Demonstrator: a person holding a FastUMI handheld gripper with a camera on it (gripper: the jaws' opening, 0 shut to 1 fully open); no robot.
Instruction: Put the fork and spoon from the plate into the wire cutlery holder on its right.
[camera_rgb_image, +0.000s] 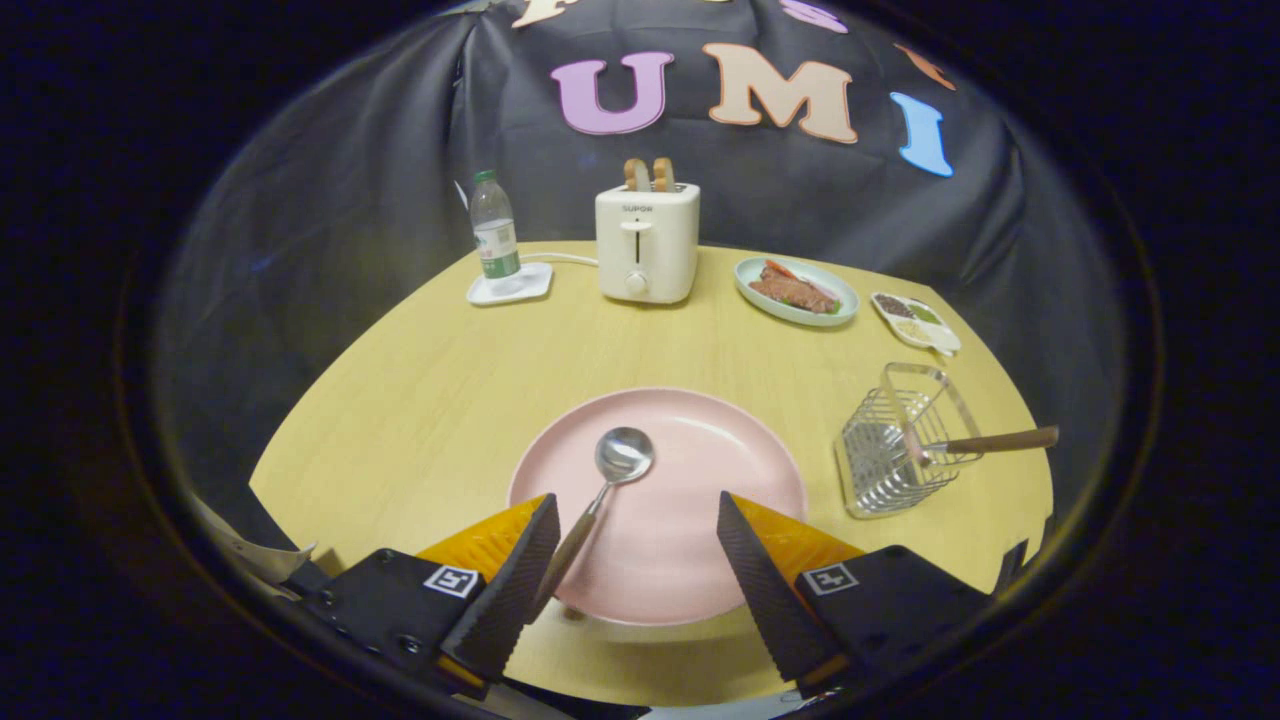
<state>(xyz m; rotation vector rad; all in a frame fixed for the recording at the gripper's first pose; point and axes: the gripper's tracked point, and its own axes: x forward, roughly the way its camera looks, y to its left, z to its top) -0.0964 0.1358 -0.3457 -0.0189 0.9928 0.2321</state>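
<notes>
A pink plate (700, 440) lies on the wooden table just ahead of my fingers. On it rests a spoon (610, 475) with a shiny bowl and a brown wooden handle, its handle running down beside the left finger. My gripper (637, 515) is open over the plate's near half, with nothing between the fingers. To the right of the plate stands the wire cutlery holder (900, 445), tipped toward me. A utensil with a brown wooden handle (990, 441) sits in it, handle sticking out to the right; its head is hidden in the wires.
At the back of the table stand a white toaster (647, 243) with bread in it, a water bottle (494, 232) on a white coaster, a green plate of food (797, 290) and a small divided dish (916, 320). The table edge runs close behind the holder.
</notes>
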